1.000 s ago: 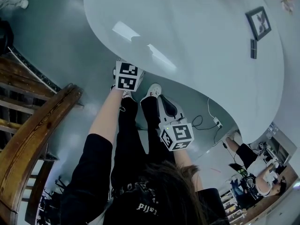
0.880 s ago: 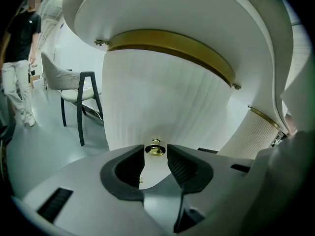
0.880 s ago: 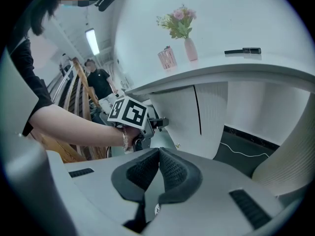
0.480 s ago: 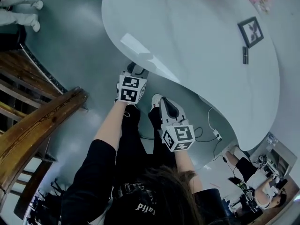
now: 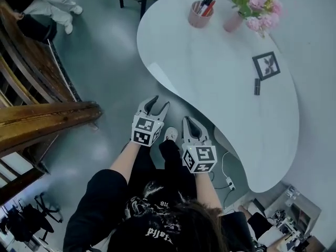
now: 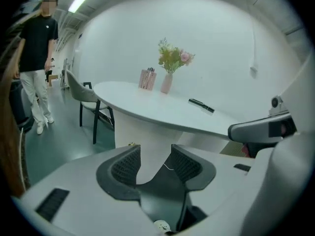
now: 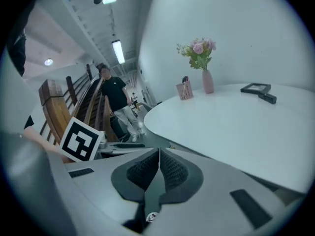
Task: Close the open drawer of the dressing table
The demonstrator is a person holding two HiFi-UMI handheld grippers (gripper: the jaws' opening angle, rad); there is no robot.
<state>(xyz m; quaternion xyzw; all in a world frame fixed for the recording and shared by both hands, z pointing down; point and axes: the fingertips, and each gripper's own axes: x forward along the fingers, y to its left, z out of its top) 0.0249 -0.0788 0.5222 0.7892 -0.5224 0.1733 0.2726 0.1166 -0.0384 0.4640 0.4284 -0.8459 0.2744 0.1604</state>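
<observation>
The white curved dressing table [image 5: 220, 88] fills the upper right of the head view; no open drawer shows in any view. My left gripper [image 5: 156, 103] hangs just off the table's near edge. Its jaws have just been opening and stand wide, with nothing between them. In the left gripper view, the left gripper [image 6: 153, 154] points at the table's white front [image 6: 147, 132] below the top. My right gripper [image 5: 189, 121] is beside it to the right, also off the edge, pads pressed together and empty. In its own view, the right gripper [image 7: 159, 154] faces the tabletop [image 7: 236, 127].
On the table stand a pink pen holder [image 5: 201, 12], a vase of flowers [image 5: 252, 4], a picture frame [image 5: 266, 65] and a small dark bar [image 5: 256, 86]. A wooden stair railing [image 5: 47, 114] is at left. A chair [image 6: 83, 95] and a standing person [image 6: 37, 58] are beyond. A power strip [image 5: 229, 182] lies on the floor.
Both grippers have come up and back from under the table's edge. The left jaws, hidden before, now show wide open. The head view has shifted to take in more tabletop.
</observation>
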